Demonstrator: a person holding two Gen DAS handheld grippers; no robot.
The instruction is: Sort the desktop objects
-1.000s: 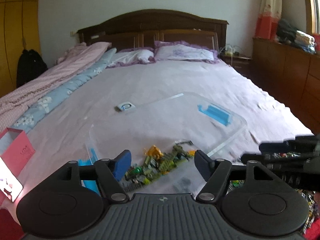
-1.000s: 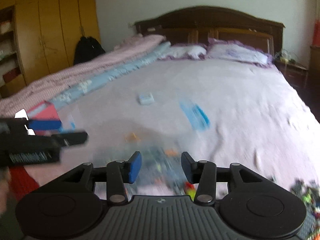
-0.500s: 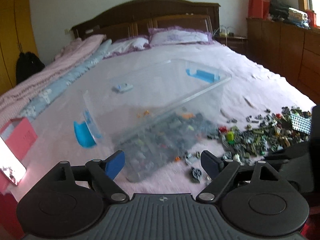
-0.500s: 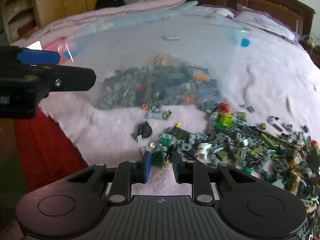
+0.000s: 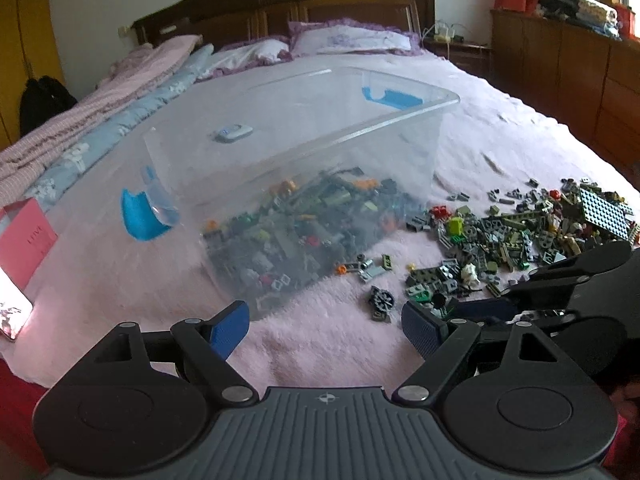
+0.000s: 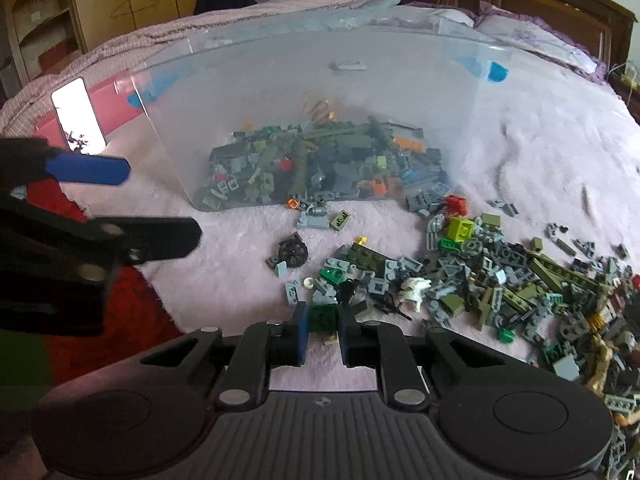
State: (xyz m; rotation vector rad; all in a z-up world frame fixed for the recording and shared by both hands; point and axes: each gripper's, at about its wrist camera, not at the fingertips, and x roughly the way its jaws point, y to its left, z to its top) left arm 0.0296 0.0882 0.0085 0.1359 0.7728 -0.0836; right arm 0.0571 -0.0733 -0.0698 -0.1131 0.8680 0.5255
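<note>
Right tool (image 6: 322, 336) is closing on a green brick (image 6: 323, 317) lying between its pads; left tool (image 5: 325, 324) is hovering spread apart over the bed (image 5: 320, 344); the brick's underside is hidden.

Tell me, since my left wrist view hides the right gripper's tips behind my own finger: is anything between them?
Observer: Yes. The right gripper has its jaws closing with a dark green brick between them, at the near edge of the loose brick pile.
Operator: Anything else caught in there?
Observer: Nothing else is between the pads. A small tan piece lies on the pink blanket just below the brick; whether they touch I cannot tell.
</note>
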